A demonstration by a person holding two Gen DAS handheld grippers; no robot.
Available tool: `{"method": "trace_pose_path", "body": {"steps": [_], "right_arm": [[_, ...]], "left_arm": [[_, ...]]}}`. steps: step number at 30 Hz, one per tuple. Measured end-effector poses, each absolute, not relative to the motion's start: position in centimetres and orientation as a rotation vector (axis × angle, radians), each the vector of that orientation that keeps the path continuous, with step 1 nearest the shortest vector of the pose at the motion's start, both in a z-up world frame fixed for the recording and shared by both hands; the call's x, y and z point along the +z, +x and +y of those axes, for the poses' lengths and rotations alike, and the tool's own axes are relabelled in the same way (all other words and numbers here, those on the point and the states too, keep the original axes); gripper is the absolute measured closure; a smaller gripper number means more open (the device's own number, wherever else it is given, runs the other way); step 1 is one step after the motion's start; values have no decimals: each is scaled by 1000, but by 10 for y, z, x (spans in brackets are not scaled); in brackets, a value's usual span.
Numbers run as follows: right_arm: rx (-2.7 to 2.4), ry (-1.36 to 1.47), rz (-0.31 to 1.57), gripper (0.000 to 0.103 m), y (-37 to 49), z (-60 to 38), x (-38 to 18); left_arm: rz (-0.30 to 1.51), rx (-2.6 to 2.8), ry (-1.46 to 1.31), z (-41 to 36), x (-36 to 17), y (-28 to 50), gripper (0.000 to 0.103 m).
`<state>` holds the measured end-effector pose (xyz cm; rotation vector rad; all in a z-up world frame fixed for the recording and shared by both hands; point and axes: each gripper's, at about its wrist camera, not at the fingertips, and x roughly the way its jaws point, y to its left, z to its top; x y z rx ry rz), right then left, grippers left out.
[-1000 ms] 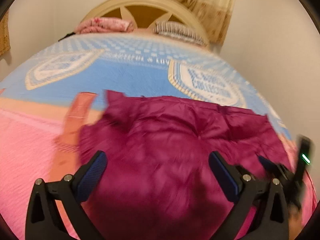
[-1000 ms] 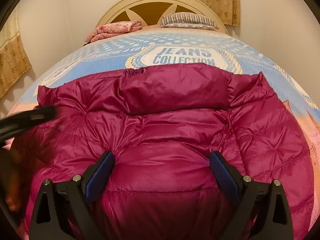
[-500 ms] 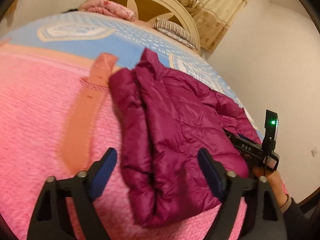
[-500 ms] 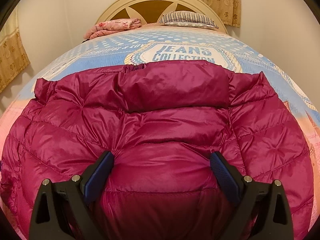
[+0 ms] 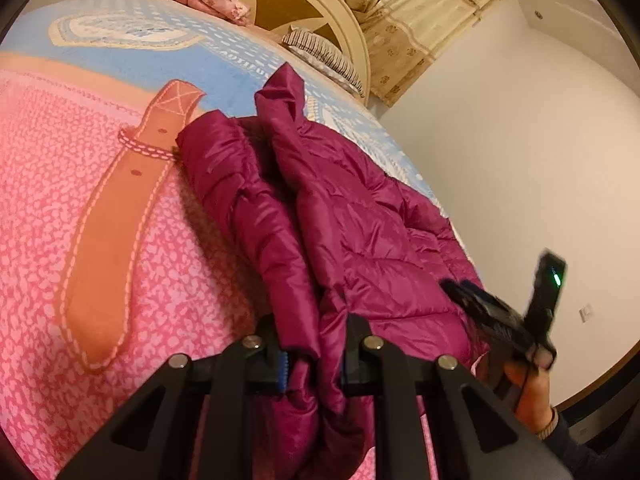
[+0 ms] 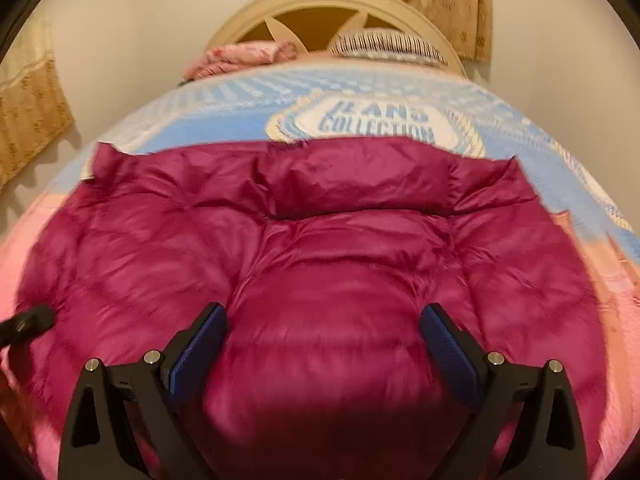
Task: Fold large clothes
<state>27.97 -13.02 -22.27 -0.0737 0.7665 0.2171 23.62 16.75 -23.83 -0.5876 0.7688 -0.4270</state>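
Bedspread (image 6: 224, 128) lettered "JEANS COLLECTION" under magenta puffer jacket (image 6: 340, 248).

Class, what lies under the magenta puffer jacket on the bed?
The magenta puffer jacket rests on a blue-and-pink bedspread; its printed brown belt runs beside it. Anything beneath the jacket is hidden.

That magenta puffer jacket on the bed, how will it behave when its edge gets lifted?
The puffer jacket will probably drape limply, since it already bunches between the left tongs. Its quilted puffiness suggests it is light. The shiny shell may slip.
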Motion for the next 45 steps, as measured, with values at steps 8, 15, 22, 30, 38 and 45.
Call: {"method": "trace_pose_path", "body": {"steps": [8,15,22,30,38,45], "right_arm": [[219,-140,870,5,267,-123,-253],[259,-103,886,2,273,-130,-254],[369,63,821,2,255,-172,-238],[362,242,674,2,220,-268,-205],[181,351,591,49,218,-354,-175],[375,278,579,45,242,-329,-123]], "left_arm": [[704,-488,-694,172,-211,223,87],[639,-579,-619,114,-143,218,87],[596,-620,-399,46,-93,217,87],[576,-675,-126,-50,-93,225,86],[518,-742,215,-120,-146,225,66],[584,-831,93,-108,-160,244,64]]}}
